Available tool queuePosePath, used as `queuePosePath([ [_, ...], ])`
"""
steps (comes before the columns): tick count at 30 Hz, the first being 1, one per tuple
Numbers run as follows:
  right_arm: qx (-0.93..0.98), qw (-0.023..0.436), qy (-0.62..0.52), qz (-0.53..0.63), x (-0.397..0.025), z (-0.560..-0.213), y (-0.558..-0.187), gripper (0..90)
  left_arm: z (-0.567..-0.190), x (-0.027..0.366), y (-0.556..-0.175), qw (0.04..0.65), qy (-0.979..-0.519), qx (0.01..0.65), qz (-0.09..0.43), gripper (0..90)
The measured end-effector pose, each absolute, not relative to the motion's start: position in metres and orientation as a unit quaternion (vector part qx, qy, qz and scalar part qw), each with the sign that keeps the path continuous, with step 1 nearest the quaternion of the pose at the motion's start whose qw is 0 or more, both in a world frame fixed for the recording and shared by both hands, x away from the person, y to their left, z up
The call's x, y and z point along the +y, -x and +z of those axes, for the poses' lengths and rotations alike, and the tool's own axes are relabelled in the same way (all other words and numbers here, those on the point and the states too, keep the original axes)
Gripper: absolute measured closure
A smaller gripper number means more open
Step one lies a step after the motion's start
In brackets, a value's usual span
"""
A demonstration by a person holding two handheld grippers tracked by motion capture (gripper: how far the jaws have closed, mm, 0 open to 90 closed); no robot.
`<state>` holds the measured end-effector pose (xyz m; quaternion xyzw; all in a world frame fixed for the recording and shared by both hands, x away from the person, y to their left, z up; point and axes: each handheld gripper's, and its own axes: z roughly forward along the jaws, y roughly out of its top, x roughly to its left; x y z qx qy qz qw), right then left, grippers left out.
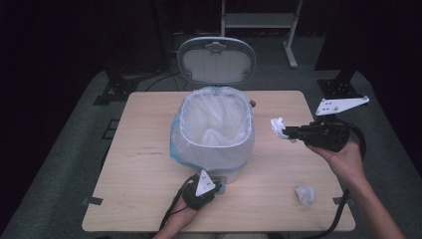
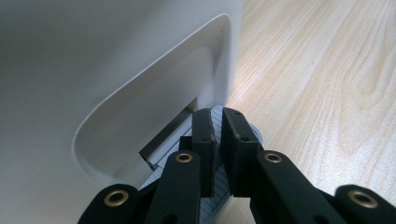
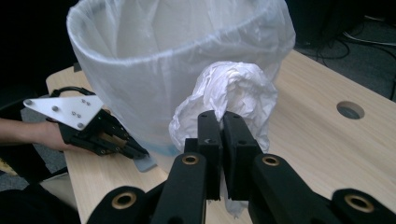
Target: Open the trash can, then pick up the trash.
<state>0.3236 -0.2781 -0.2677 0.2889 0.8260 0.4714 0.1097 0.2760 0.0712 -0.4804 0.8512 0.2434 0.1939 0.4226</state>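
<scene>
The left gripper [image 1: 215,185], jaws nearly together, presses the bin's pedal [image 2: 163,154]; the right gripper [image 3: 223,116] clamps one crumpled tissue [image 3: 233,93]; another tissue [image 1: 305,194] lies near the table's [image 1: 139,169] front right corner.

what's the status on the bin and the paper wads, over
Right gripper shut on crumpled paper, beside bin. Left gripper pressing pedal, lid up. Second wad on table. Path clear.

Second crumpled wad [image 1: 305,194] on wooden table [image 1: 144,174]
</scene>
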Motion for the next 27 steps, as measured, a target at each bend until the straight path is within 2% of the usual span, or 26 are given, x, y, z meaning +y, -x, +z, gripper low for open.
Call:
queuePosePath([
  [20, 0.837, 0.109, -0.246, 0.477, -0.243, -0.212, -0.335, 86.1, -0.48, 0.072, -0.277, 0.426, -0.85, 0.245, 0.188, 84.1],
  [27, 0.843, 0.108, -0.232, 0.473, -0.23, -0.202, -0.335, 86.1, -0.481, 0.071, -0.277, 0.427, -0.85, 0.245, 0.189, 84.1],
])
